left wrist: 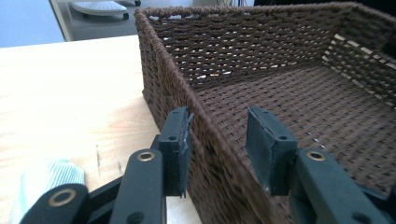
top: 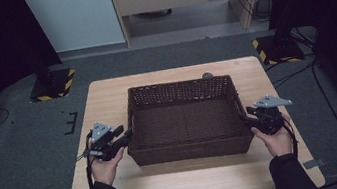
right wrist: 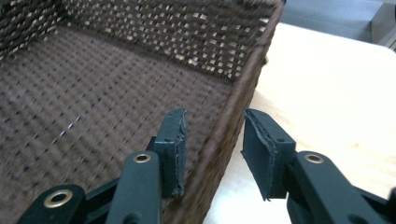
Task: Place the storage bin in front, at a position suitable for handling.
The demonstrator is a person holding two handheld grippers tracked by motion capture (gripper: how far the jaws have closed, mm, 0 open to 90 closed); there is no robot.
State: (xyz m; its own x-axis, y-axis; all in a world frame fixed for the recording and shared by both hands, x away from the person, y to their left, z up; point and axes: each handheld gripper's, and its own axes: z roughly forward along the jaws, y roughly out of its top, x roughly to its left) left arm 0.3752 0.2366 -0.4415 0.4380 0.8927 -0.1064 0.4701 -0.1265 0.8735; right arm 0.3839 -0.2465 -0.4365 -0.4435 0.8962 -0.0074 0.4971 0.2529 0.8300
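Note:
A dark brown wicker basket (top: 192,150) stands empty in the middle of the wooden table (top: 106,98). My left gripper (top: 127,135) is at the basket's left wall and my right gripper (top: 244,116) at its right wall, each held by a hand. In the left gripper view the left gripper (left wrist: 219,140) straddles the basket (left wrist: 261,51) rim; one pad lies close against the outside and the inner pad stands off. In the right gripper view the right gripper (right wrist: 215,140) likewise straddles the basket (right wrist: 140,28) wall, with a gap at the outer pad.
A small dark round thing (top: 207,75) lies on the table just behind the basket. Yellow-and-black striped stand bases (top: 51,84) (top: 278,47) sit on the floor beyond the table's back corners. Bare wood runs along the table's front edge.

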